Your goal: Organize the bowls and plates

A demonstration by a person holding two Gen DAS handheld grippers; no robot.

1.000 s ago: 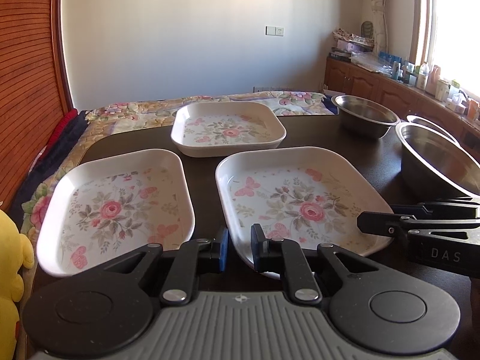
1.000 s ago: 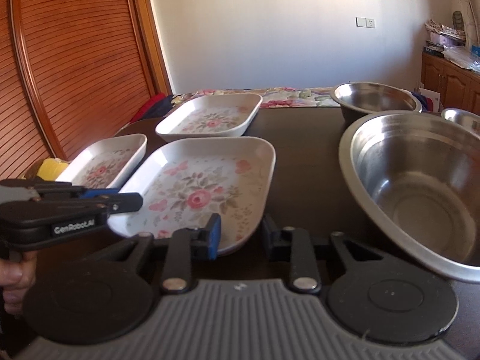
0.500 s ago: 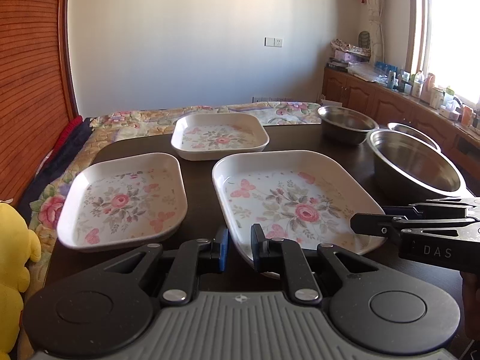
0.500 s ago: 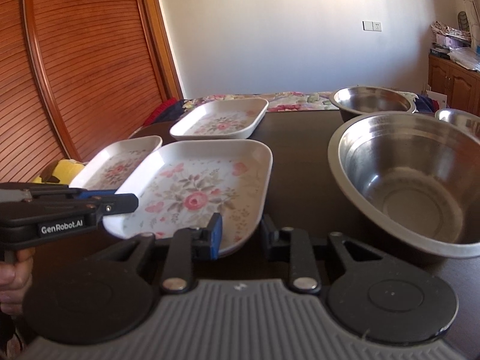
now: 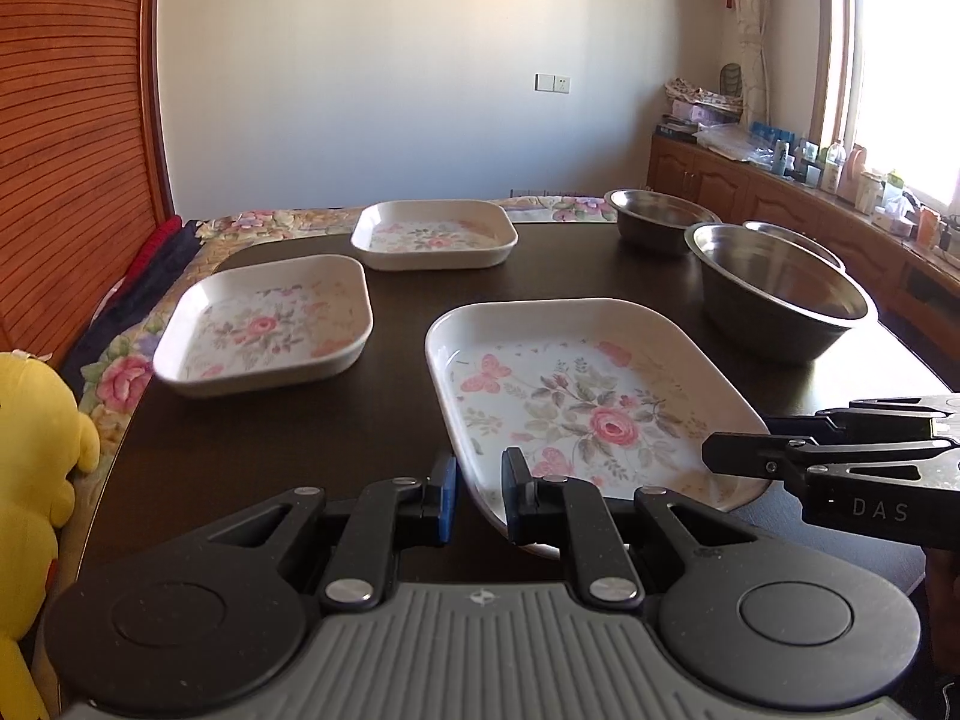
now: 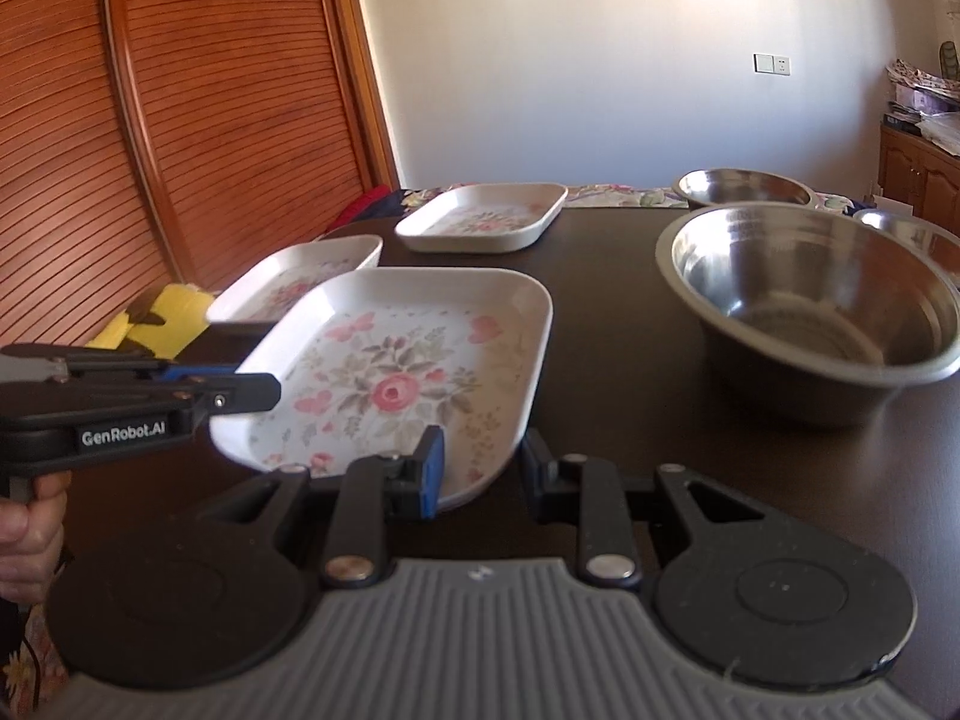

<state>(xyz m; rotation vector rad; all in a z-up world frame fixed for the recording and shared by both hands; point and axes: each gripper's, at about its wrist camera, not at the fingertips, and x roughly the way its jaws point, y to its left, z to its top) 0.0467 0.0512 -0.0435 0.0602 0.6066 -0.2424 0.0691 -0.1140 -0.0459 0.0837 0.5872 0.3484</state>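
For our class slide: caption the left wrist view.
Left tongs clamp the large white floral rectangular plate above the dark table.

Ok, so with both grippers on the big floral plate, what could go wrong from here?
The large white floral rectangular plate is pinched only at its near rim by the left gripper and the right gripper, so it could tip or slip out. The big steel bowl sits close beside it and could get knocked.
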